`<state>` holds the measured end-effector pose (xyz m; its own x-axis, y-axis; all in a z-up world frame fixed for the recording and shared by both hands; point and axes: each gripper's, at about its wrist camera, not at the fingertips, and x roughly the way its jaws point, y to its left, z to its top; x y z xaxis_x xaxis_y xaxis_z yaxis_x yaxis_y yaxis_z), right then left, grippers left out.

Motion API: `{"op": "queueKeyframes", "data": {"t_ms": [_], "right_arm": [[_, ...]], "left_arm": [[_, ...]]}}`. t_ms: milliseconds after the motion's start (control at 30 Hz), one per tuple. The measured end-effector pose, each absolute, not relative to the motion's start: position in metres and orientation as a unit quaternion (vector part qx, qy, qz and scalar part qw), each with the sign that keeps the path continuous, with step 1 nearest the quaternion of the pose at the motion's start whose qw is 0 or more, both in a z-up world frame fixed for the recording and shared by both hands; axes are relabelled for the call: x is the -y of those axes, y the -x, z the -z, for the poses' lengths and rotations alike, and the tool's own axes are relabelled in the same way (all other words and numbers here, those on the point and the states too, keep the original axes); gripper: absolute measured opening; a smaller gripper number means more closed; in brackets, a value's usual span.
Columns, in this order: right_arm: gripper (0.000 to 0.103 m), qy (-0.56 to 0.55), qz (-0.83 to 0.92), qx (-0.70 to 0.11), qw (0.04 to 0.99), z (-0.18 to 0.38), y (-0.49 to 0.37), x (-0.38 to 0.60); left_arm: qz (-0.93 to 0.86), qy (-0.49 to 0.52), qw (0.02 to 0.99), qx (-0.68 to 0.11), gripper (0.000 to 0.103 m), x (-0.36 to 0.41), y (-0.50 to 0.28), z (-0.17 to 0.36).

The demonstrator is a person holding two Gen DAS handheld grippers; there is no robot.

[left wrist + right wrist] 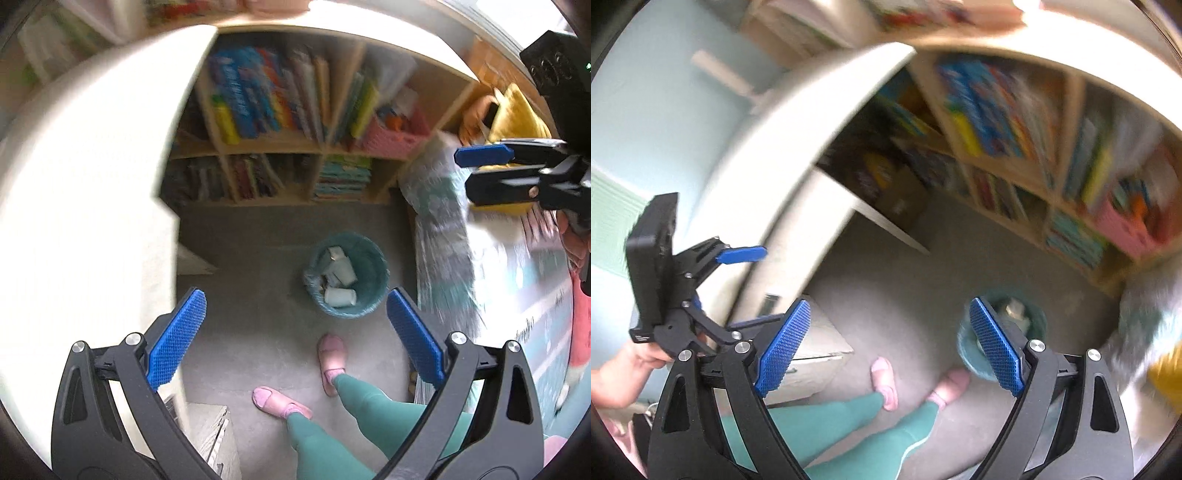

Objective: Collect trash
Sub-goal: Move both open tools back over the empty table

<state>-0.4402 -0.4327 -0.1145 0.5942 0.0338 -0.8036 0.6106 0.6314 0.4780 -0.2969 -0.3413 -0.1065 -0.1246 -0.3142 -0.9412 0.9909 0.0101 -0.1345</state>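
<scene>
Down on the grey floor (pixel 258 332) sits the teal bin (pixel 373 269), pale crumpled trash (pixel 340 295) piled inside. Left gripper (pixel 295 332) hangs wide open and empty well above it; right gripper (pixel 890 343) equally spread, holding nothing. Bookshelf (pixel 295 147) behind, bed (pixel 517 277) alongside, pink slippers (pixel 332 362) just short of the bin.

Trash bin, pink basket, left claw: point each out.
trash bin (pixel 373 273): left wrist view, inner wall on the right side.
pink basket (pixel 391 142): left wrist view, front lattice face, on the shelf.
left claw (pixel 295 338): left wrist view, midway between its blue fingertips, open and empty.
</scene>
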Motion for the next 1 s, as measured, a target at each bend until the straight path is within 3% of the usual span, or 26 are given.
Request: {"op": "queueKeyframes", "data": {"t_ms": [500, 1000], "right_arm": [[0.088, -0.244, -0.032, -0.439, 0.864, 0.047, 0.219, 0.369], [0.088, -0.137, -0.195, -0.475, 0.847, 0.03, 0.073, 0.232]], "left_arm": [[0.427, -0.236, 0.724, -0.488, 0.096, 0.195, 0.155, 0.058], [0.219, -0.084, 0.835, -0.498, 0.096, 0.023, 0.101, 0.046]]}}
